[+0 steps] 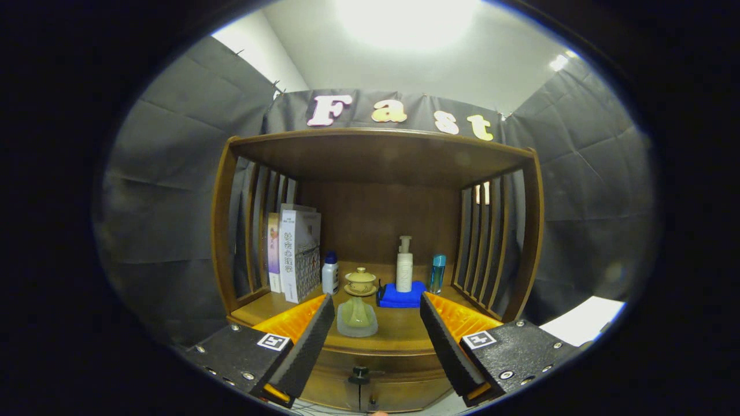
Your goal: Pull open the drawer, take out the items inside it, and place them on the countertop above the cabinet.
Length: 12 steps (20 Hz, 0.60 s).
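A wooden cabinet [378,156] stands ahead with an open shelf whose floor is the countertop [399,332]. Below the countertop's front edge is the drawer front [404,372], pushed in, with a small dark knob [359,375] at its middle. My gripper [376,335] is open, its two black foam pads [306,346] spread wide, a little in front of and above the knob. Nothing lies between the fingers. What the drawer holds is hidden.
On the countertop sit a pale green frosted bottle [356,316] near the front, a lidded tea bowl [361,281], a white bottle with blue cap [330,273], books [298,254] at the left, a pump bottle [404,266] on a blue cloth [400,296], and a blue tube [437,274].
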Tool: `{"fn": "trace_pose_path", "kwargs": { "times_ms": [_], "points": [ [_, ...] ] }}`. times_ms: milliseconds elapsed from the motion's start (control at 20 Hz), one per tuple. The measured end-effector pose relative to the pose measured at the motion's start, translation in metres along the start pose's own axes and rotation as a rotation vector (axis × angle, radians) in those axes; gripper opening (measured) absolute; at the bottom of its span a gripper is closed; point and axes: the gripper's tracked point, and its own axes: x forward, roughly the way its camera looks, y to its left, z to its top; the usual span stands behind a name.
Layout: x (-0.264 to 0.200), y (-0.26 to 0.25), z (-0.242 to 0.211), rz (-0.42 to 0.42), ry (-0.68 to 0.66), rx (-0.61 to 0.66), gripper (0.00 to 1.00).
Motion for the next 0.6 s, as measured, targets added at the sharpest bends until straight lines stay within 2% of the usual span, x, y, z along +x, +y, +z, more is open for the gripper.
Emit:
{"fn": "trace_pose_path", "kwargs": {
  "times_ms": [200,600],
  "points": [
    [-0.021,0.026,0.029,0.023,-0.04,-0.013,0.93],
    [-0.049,0.042,0.038,0.037,-0.039,0.002,0.94]
  ]
}}
